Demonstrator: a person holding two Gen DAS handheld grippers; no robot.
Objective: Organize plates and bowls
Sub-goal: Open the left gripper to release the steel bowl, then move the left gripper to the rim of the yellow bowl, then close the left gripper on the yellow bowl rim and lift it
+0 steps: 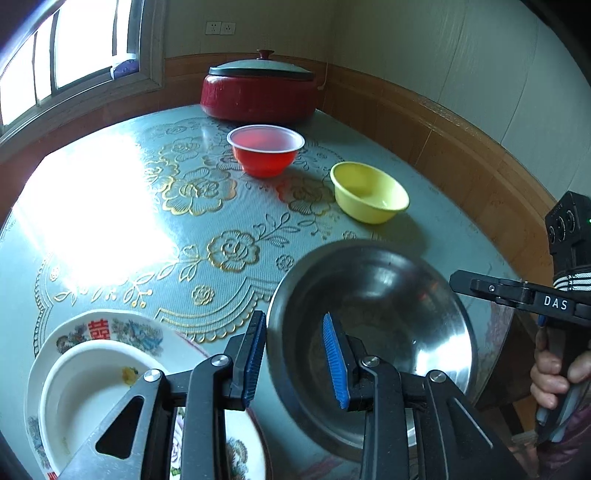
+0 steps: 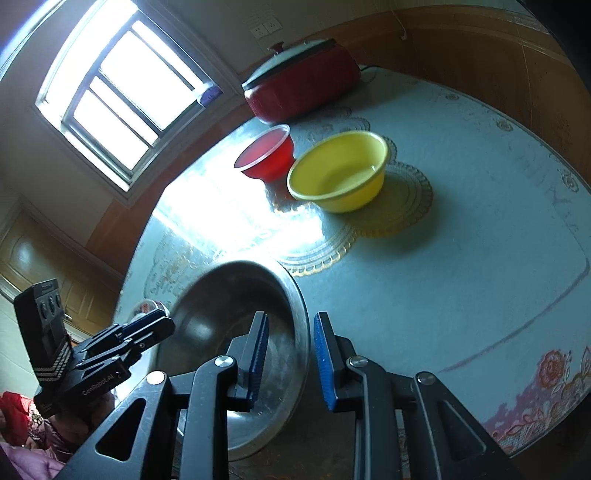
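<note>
- Table point(image 1: 110, 206), round, covered by a grey-blue embossed cloth with gold flower outlines, stood in a room corner with brown wood-look wainscot and cream walls; strong glare from a barred window point(image 2: 110, 92) washed out part of the top.
- Red lidded pot with a grey lid and red knob point(image 1: 258, 92) sat at the far edge under two wall sockets point(image 1: 220, 27).
- Red translucent plastic bowl point(image 1: 265, 153) and yellow plastic bowl point(image 1: 369, 192) stood upright mid-table, openings up; apart in the left view, overlapping in the right view.
- Large shiny round steel bowl point(image 1: 369, 325) sat at the near edge of the table, opening up; round, so no long axis. Whether it rested flat could not be told.
- Left gripper point(image 1: 295, 362) stood partly spread, straddling the steel bowl's left rim: one blue pad outside, one inside, neither seen pressing on the metal.
- Right gripper point(image 2: 290, 362) likewise partly spread over the opposite rim, one pad inside the bowl, one outside, with gaps on both sides.
- Left view only: white floral plate with red characters point(image 1: 110, 332) at the near left edge, a plain white shallow bowl point(image 1: 85, 387) nested on it; also the person's hand point(image 1: 554, 376) on the right gripper's handle.
- Right view only: clear patterned glass plate point(image 2: 399, 206) under the yellow bowl, red rose print at the cloth's near edge point(image 2: 554, 373), a wooden door point(image 2: 33, 254), red clothing point(image 2: 14, 410) low at left, and the left gripper from the side.
</note>
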